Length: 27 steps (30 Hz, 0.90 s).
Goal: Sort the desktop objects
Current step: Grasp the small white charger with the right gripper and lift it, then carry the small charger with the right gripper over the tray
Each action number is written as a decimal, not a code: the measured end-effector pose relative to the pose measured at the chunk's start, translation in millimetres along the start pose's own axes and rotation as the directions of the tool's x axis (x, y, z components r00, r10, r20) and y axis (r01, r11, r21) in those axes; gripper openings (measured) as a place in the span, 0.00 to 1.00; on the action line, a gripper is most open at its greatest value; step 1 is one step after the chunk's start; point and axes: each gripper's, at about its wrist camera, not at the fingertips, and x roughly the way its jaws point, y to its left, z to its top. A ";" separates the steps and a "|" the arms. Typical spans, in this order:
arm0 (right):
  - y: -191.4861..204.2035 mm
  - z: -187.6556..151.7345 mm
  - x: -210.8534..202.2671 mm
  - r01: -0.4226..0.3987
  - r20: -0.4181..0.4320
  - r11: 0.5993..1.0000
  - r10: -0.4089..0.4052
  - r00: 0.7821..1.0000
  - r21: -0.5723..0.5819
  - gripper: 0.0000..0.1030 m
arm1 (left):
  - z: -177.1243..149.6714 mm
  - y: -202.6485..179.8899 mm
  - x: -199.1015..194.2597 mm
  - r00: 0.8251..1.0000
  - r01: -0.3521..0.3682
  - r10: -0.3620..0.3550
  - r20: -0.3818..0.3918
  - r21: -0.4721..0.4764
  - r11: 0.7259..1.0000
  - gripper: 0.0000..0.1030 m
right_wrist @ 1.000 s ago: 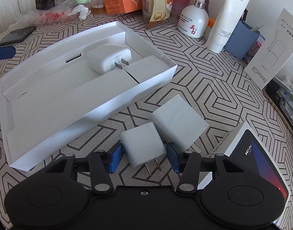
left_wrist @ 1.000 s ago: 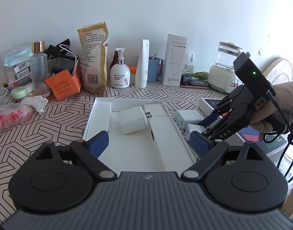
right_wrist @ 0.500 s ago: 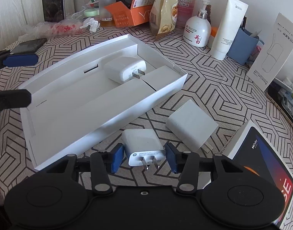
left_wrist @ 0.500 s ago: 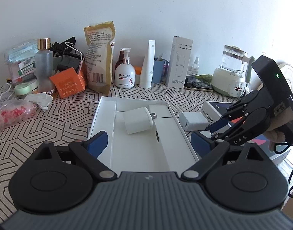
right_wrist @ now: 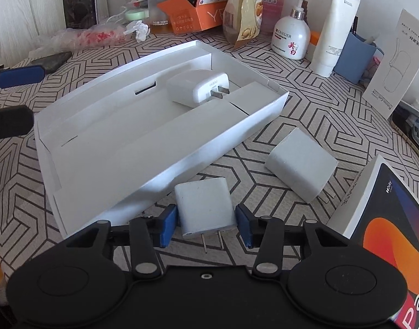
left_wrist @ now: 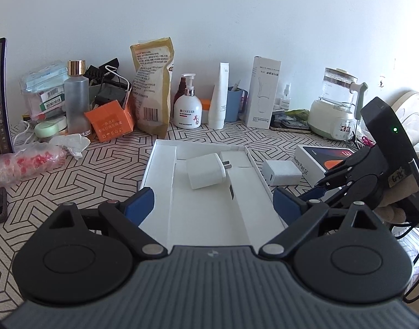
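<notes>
Between my right gripper (right_wrist: 206,226) jaws, above tabletop beside white tray (right_wrist: 264,115) long wall: small white charger (right_wrist: 204,208) pinched on flat sides, prongs toward me; light, rigid, slick shell; left gripper (left_wrist: 213,204) jaws spread, empty.

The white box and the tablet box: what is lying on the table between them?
In the right wrist view, one loose white charger block lies between the white box and the tablet box. The right claw holds another nearby.

left wrist: low, faces wall | right wrist: close, looks down | shared: white tray (left_wrist: 165,181) (right_wrist: 267,109)
</notes>
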 end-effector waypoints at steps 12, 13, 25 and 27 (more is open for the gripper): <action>-4.2 6.6 -46.6 -0.008 0.084 1.000 0.007 0.996 0.019 0.39 | 6.7 -1.1 15.5 1.000 0.008 -0.009 -0.015 -0.023 1.000 0.92; -3.7 8.6 -49.6 -0.009 0.090 1.000 0.008 0.996 0.015 0.28 | 6.2 -0.1 15.8 1.000 0.009 -0.010 -0.015 -0.027 1.000 0.92; 2.1 6.6 -36.0 -0.019 0.051 1.000 0.019 0.999 -0.002 0.36 | 2.2 4.2 10.0 1.000 -0.006 0.005 -0.015 -0.025 1.000 0.92; -0.4 5.3 -34.7 -0.017 0.050 1.000 0.017 0.999 0.004 0.38 | 2.5 3.1 9.7 1.000 -0.016 0.015 -0.008 -0.020 1.000 0.92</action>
